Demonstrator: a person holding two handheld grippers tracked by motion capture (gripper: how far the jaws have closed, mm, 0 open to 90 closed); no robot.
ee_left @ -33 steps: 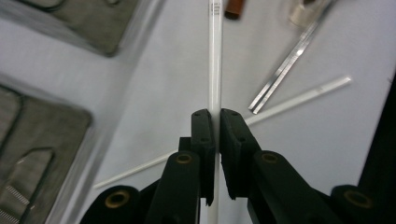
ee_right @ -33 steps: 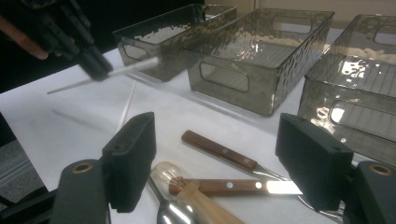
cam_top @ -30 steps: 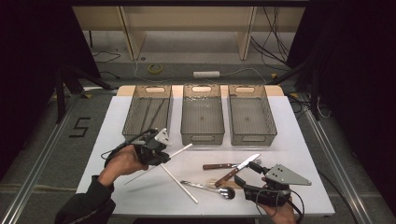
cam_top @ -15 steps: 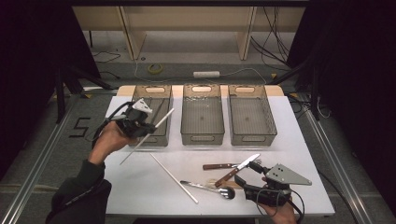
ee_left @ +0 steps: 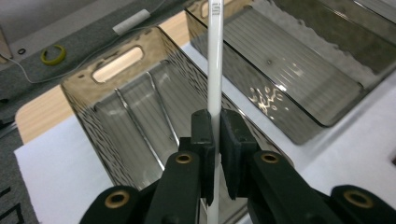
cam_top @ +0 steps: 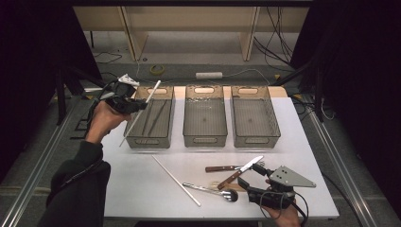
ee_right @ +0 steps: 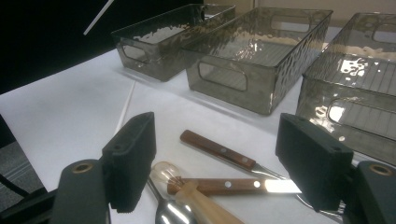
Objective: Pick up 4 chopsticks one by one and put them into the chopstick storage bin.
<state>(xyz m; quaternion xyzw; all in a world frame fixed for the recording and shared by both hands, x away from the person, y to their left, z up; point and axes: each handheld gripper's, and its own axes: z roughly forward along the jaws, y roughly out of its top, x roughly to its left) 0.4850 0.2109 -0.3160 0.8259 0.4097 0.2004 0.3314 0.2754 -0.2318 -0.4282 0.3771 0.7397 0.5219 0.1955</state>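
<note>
We see the white chopstick (cam_top: 140,112) pinched near its middle between the pads of the left gripper (cam_top: 134,106), held in the air over the near left edge of the leftmost bin (cam_top: 166,113). Its long axis runs from about seven o'clock up to one o'clock in the high view, upper tip over the bin. It is thin, straight, plain white. The right gripper (ee_right: 215,158) rests spread wide over the wooden-handled knives (ee_right: 219,150) at five o'clock
</note>
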